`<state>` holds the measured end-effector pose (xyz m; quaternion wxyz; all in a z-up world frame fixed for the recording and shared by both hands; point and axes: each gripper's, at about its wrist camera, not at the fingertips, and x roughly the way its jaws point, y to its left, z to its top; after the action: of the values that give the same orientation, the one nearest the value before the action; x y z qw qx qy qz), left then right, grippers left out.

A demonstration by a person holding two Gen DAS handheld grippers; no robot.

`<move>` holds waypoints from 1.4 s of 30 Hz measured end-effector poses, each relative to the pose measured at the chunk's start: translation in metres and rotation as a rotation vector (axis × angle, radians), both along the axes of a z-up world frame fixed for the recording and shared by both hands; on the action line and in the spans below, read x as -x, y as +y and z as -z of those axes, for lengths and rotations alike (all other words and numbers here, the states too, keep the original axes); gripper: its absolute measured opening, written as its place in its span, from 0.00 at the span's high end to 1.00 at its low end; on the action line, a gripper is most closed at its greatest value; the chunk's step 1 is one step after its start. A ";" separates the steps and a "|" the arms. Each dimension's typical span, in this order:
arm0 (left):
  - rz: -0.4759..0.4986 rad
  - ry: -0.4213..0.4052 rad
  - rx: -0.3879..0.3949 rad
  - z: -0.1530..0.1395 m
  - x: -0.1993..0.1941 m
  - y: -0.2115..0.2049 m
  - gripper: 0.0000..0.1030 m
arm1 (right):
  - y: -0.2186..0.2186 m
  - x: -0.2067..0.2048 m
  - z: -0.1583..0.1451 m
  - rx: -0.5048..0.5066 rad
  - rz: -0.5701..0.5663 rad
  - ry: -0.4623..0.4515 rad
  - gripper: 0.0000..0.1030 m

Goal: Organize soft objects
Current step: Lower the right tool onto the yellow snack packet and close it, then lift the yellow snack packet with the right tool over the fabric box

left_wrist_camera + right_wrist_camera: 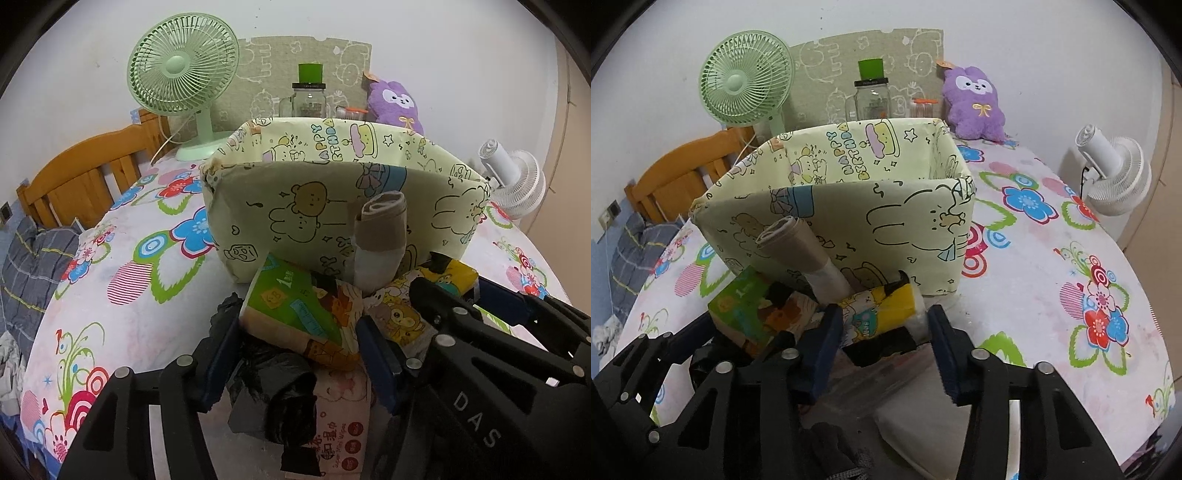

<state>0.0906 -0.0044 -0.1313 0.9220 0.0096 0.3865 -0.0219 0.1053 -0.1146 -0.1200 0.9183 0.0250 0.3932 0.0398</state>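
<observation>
Left tool [295, 350] brackets the green-and-orange soft tissue pack [295, 314]; right tool [882, 347] half-open astride the yellow cartoon tissue pack [886, 306], grip unclear: squeeze gently, lift into the cream cartoon-print fabric box [831, 221] ahead.

Packets [299, 317] heaped before box [332, 206].

Pale yellow-green cartoon-printed storage box [849, 206] ahead of the blue-padded fingers [827, 343], green tissue pack [295, 317] between them, yellow bear-printed pack [886, 314], flowered pink-white tablecloth [1052, 266] beneath.
</observation>
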 end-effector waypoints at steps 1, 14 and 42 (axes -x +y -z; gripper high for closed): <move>-0.001 0.000 -0.001 -0.001 0.000 0.000 0.37 | 0.000 0.000 -0.001 -0.001 0.000 -0.001 0.55; -0.003 -0.021 0.003 -0.010 0.006 -0.002 0.39 | -0.005 0.005 -0.010 -0.014 0.012 -0.024 0.66; 0.004 -0.145 0.028 -0.065 0.039 -0.002 0.40 | -0.010 0.042 -0.067 -0.017 0.034 -0.166 0.68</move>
<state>0.0513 -0.0059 -0.0664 0.9476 -0.0009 0.3182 -0.0283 0.0629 -0.1242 -0.0534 0.9479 0.0360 0.3151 0.0293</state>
